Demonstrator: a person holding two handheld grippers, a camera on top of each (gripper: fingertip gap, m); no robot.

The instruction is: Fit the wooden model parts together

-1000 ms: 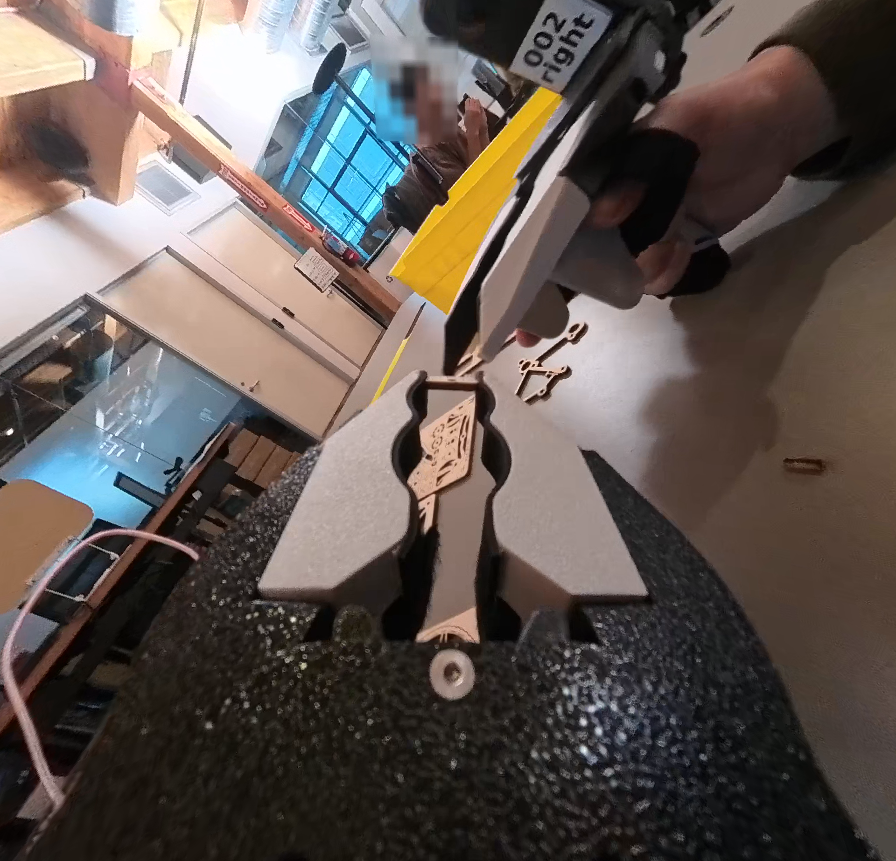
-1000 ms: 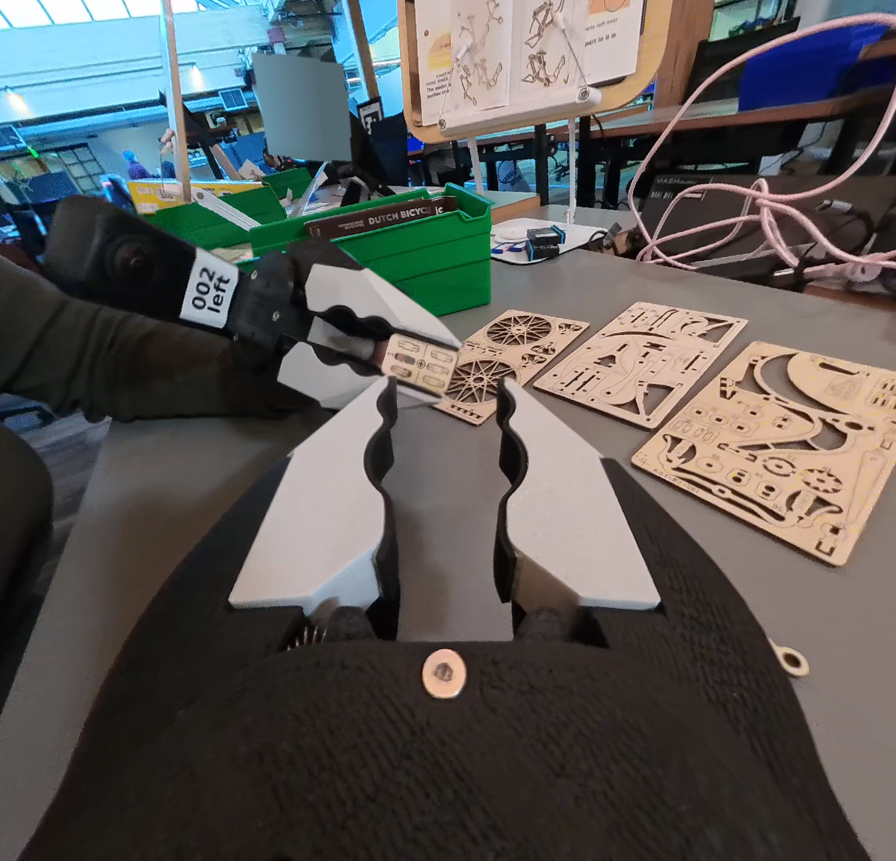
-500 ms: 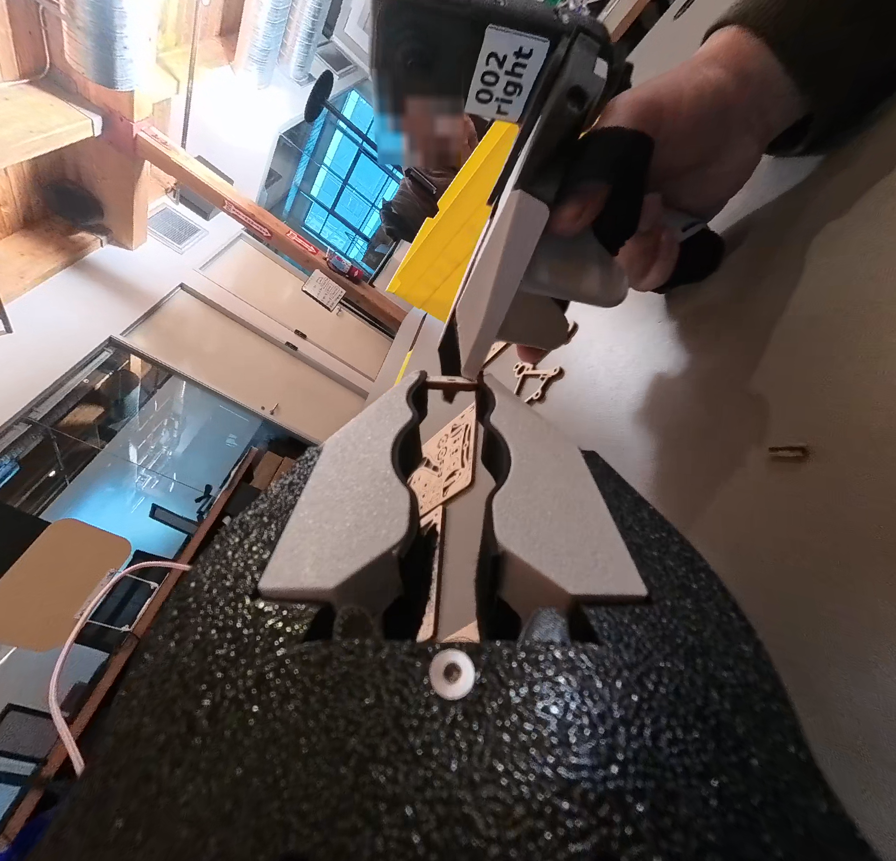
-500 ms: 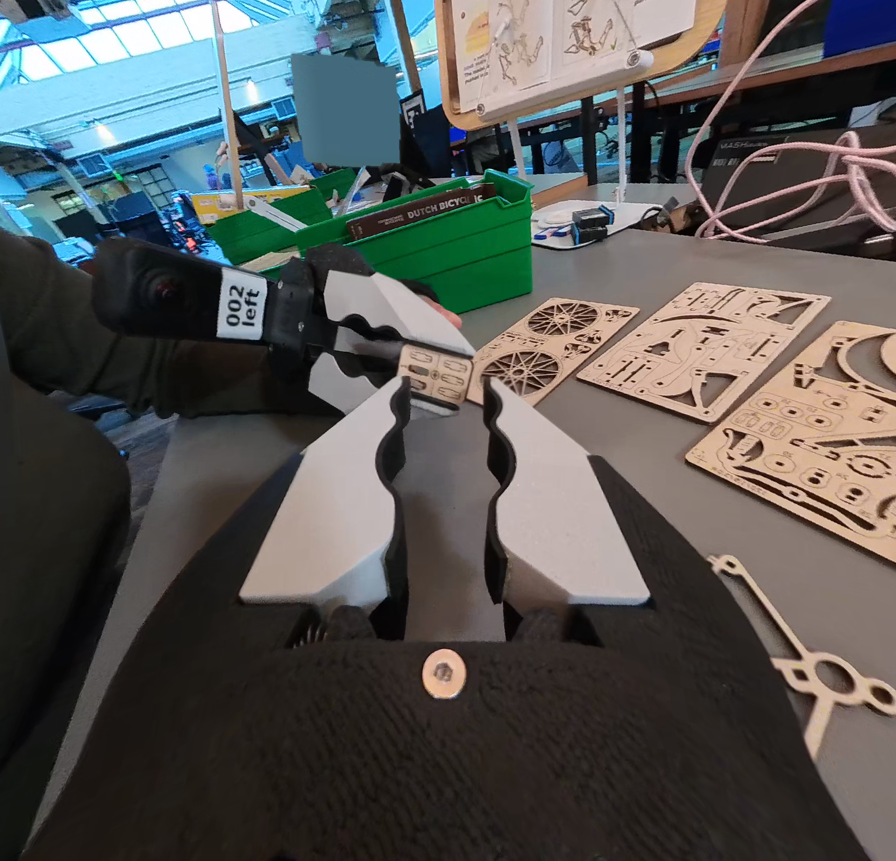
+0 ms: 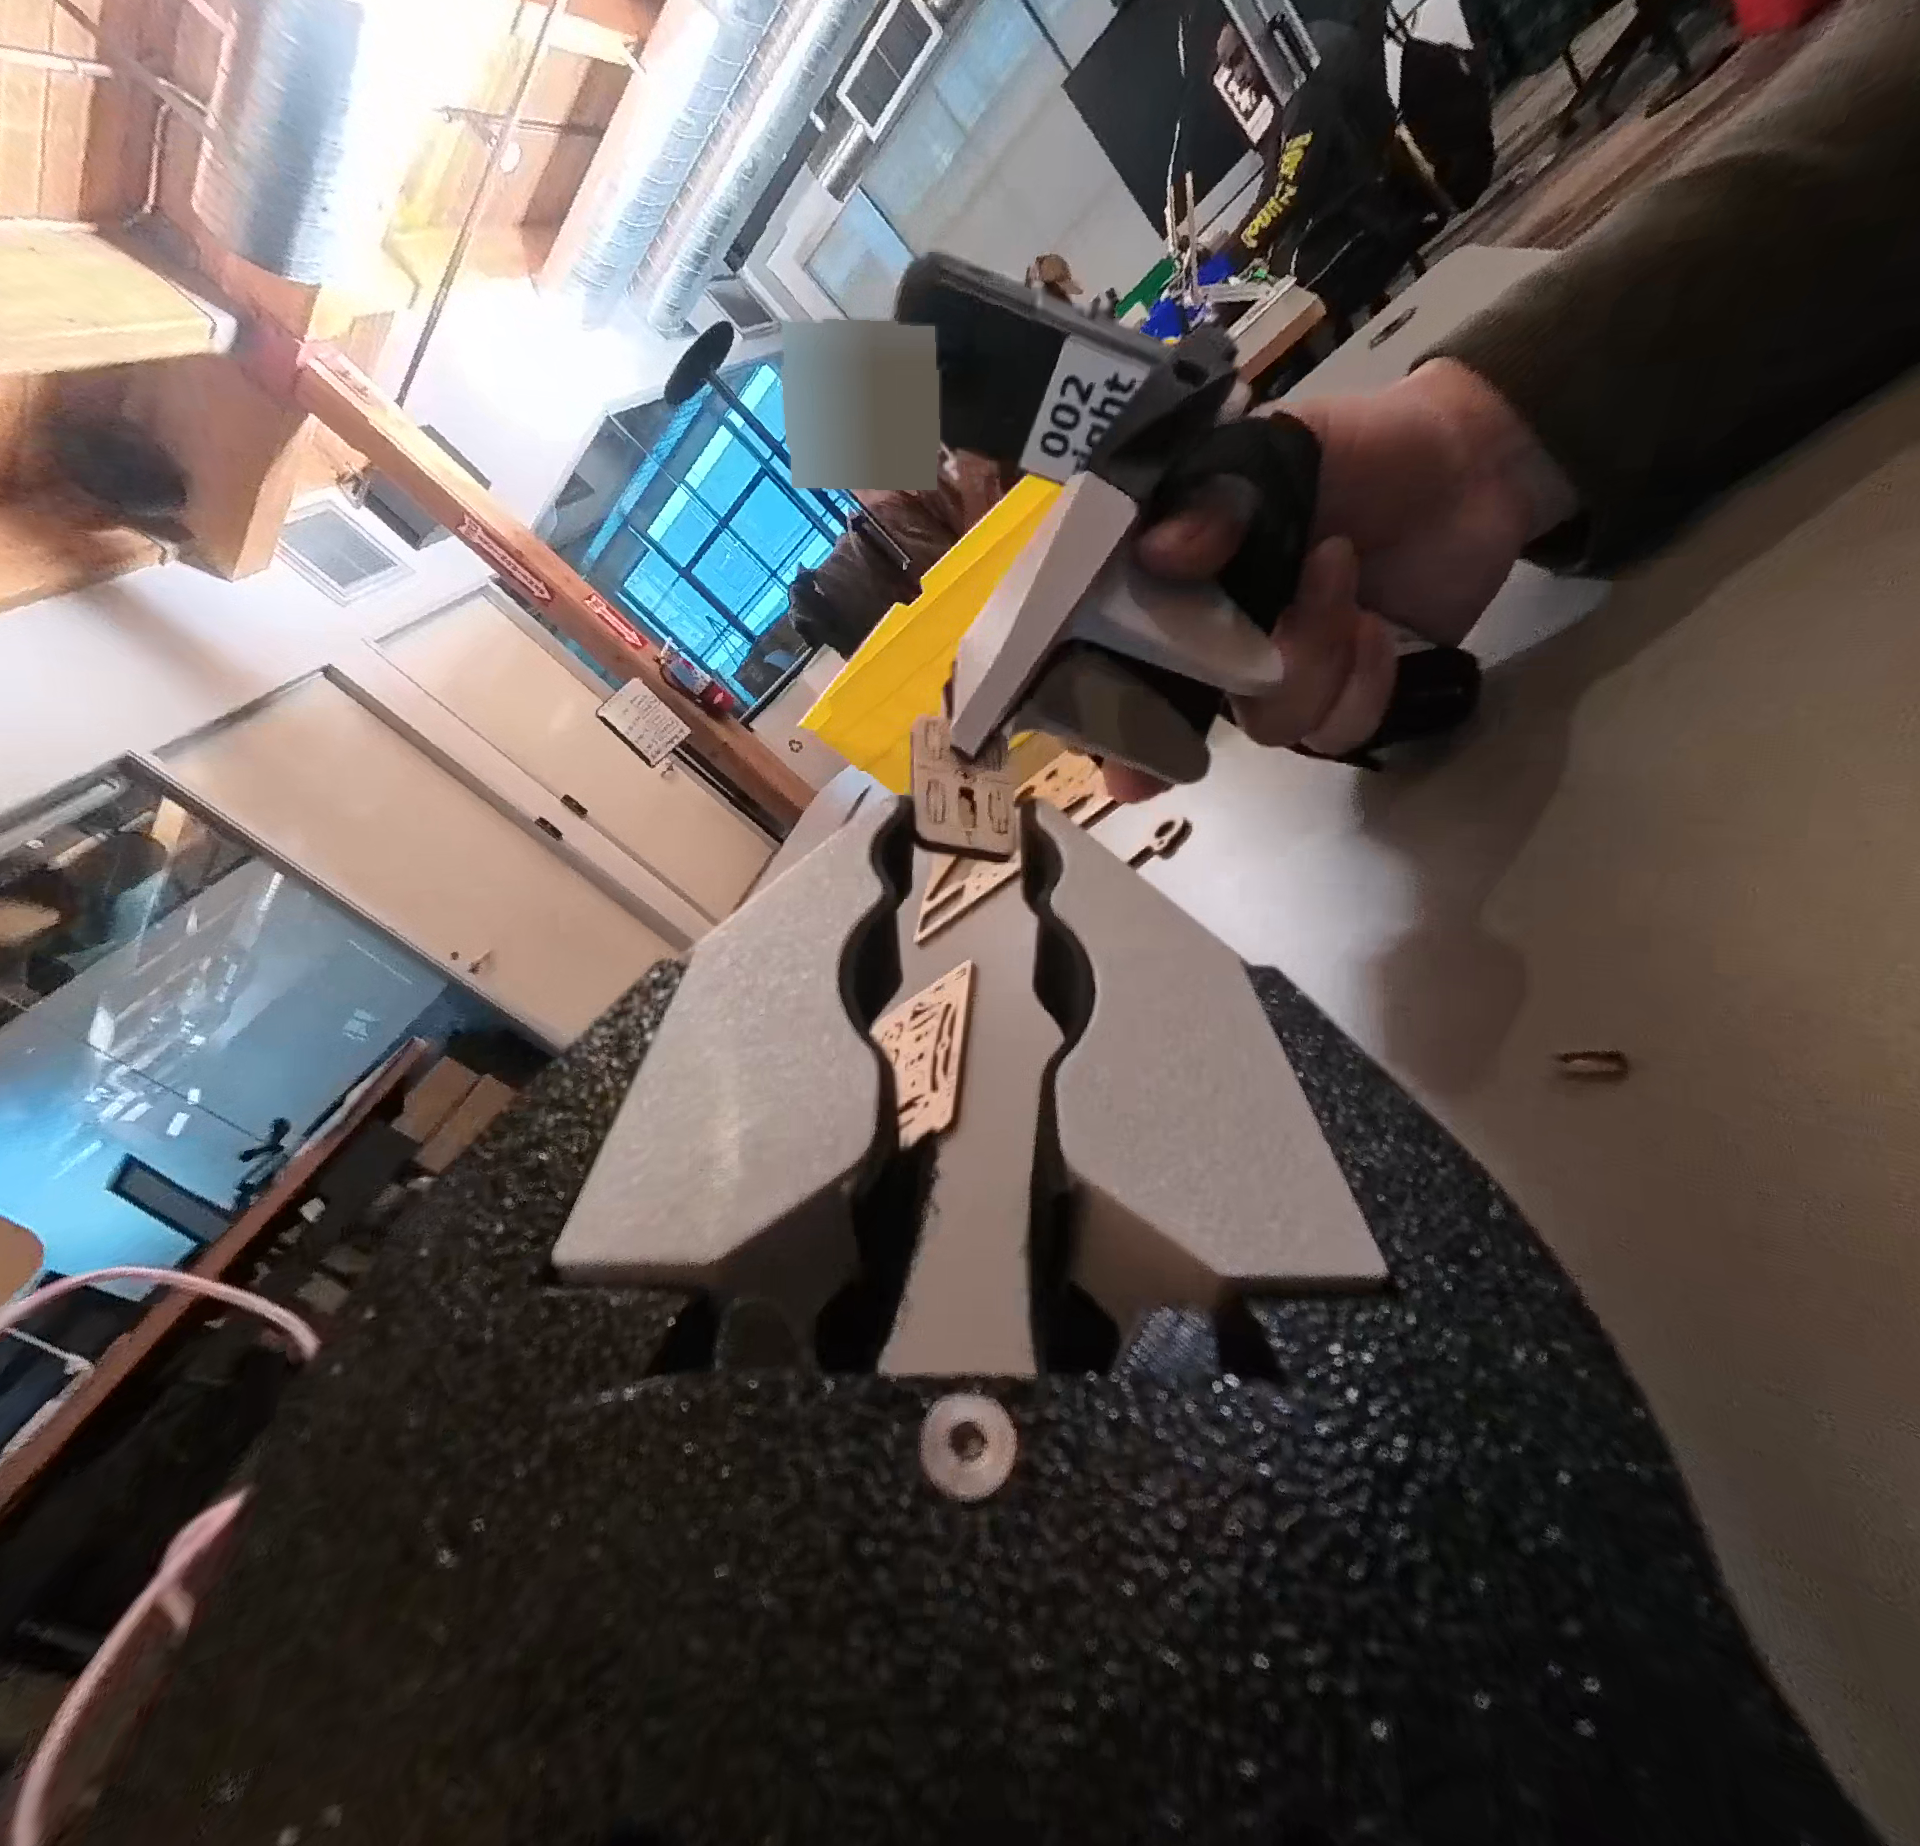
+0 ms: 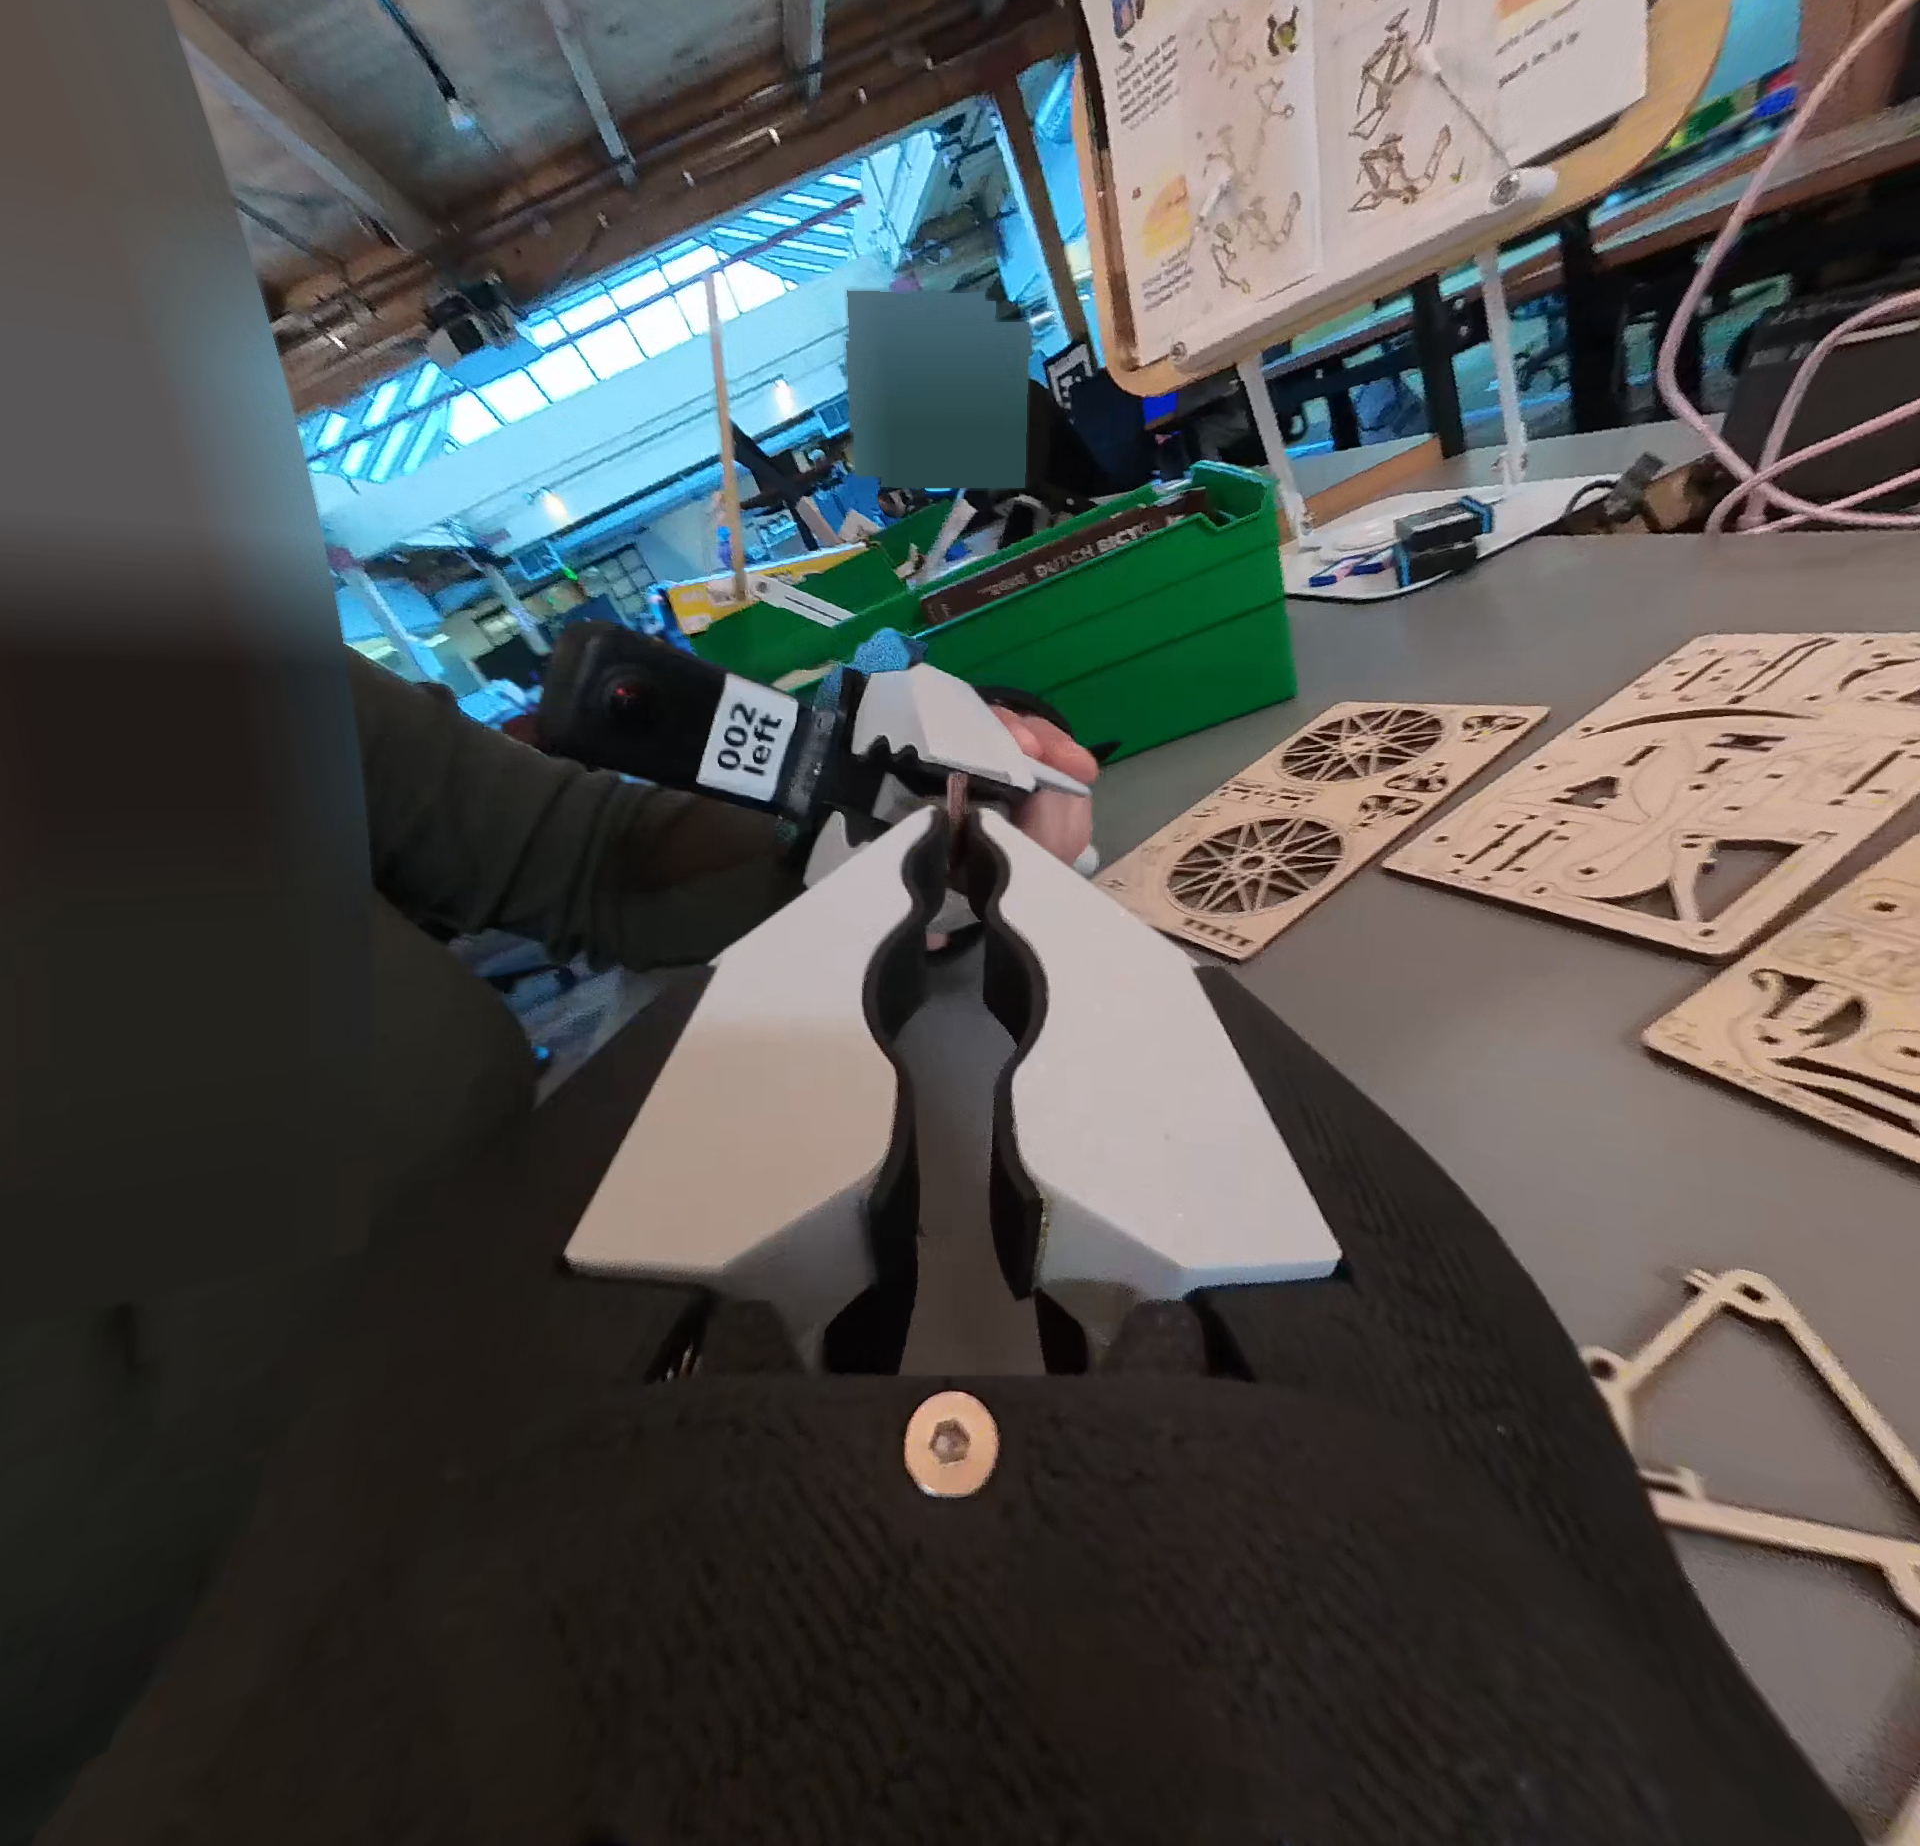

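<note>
Early stage: small sheet (image 5: pixel 964 797) held in the air between both claws, left gripper (image 5: pixel 966 828) and right gripper (image 6: pixel 958 828) each clenched on it, while other sheets (image 6: pixel 1662 799) lie uncut on table (image 6: pixel 1455 1090); nothing fitted yet.

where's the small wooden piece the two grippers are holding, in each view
Left wrist view: the small wooden piece stands upper centre, at the left gripper tips, its top edge pinched by the right gripper.
Right wrist view: edge-on at centre.
Shared landmark: spoked-wheel sheet.
</note>
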